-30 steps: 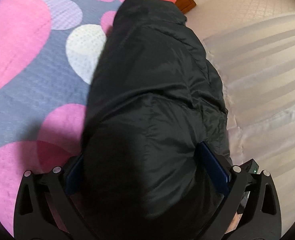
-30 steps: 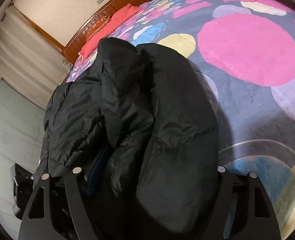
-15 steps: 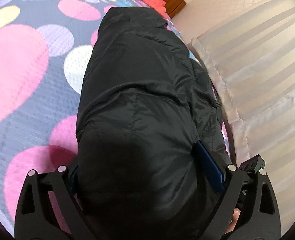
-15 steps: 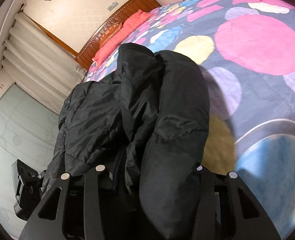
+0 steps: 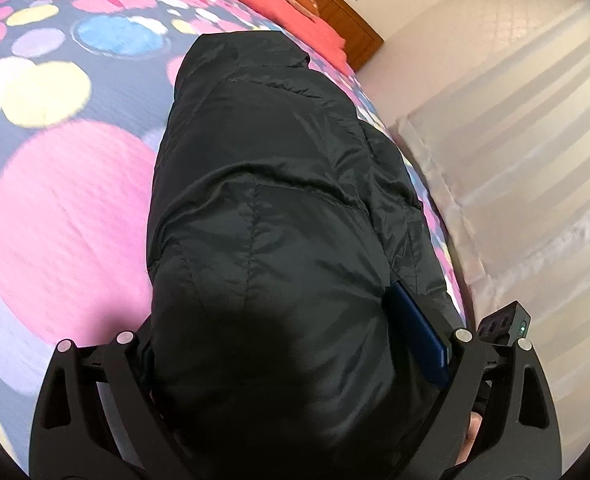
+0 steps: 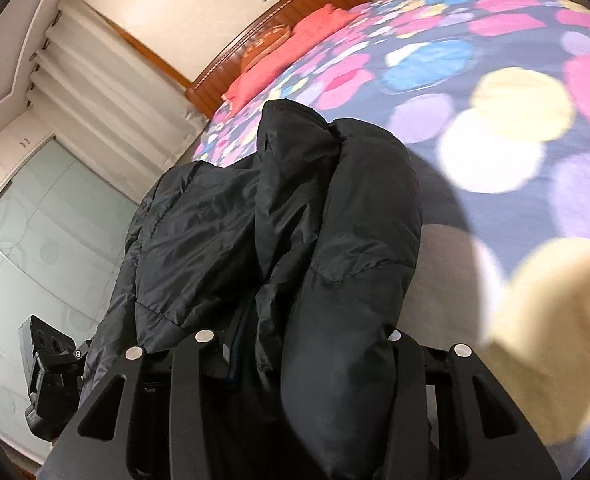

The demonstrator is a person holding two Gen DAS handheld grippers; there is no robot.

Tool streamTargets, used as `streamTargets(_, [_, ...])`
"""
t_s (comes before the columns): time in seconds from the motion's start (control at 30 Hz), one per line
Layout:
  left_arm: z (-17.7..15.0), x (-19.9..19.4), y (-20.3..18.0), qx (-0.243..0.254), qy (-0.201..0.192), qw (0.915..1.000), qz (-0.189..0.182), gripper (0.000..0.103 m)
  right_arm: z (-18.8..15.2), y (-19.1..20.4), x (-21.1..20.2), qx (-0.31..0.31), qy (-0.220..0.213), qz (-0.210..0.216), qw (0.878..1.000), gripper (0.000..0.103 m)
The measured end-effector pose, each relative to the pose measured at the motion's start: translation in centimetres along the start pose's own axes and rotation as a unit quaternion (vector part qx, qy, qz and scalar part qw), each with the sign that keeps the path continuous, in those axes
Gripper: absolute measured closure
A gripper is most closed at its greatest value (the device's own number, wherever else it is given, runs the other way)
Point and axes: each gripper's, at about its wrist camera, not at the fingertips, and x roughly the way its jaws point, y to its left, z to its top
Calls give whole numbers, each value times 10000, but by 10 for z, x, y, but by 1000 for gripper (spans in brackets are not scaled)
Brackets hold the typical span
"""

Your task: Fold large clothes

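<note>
Left wrist view: left hand-held gripper [image 5: 295, 364] grasps the puffy black jacket [image 5: 279, 208], hiding the spotty bed cover [image 5: 67, 216]; red pillow [image 5: 279, 0] at 12 o'clock. Right hand-held gripper [image 6: 295, 356], jaws just closing, clenches the jacket too.

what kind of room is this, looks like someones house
Most likely a home bedroom. A bed with a spotted quilt fills the view, with a wooden headboard and a red pillow at its far end, and pale pleated curtains hang along the wall beside it.

One black jacket [image 5: 279, 216], one bed [image 5: 67, 200], one red pillow [image 5: 279, 4], one wooden headboard [image 5: 335, 12], two grippers [image 5: 295, 360] [image 6: 295, 364].
</note>
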Motion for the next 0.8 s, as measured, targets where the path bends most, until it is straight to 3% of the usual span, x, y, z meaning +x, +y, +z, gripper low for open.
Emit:
streamTargets(0.23, [34, -3, 29, 59, -120, 9997, 225, 9, 9, 14, 41, -106, 157, 62, 9998, 62])
streamTargets(0.5, [31, 5, 50, 40, -47, 9995, 320, 8, 6, 13, 54, -134, 243, -160, 9995, 61])
streamTargets(0.7, [28, -17, 68, -103, 0, 9998, 167, 8, 7, 17, 41, -248, 295, -397, 9985, 45])
streamTargets(0.8, [18, -39, 76, -160, -172, 9996, 137, 8, 4, 17, 25, -286, 339, -335, 9985, 40])
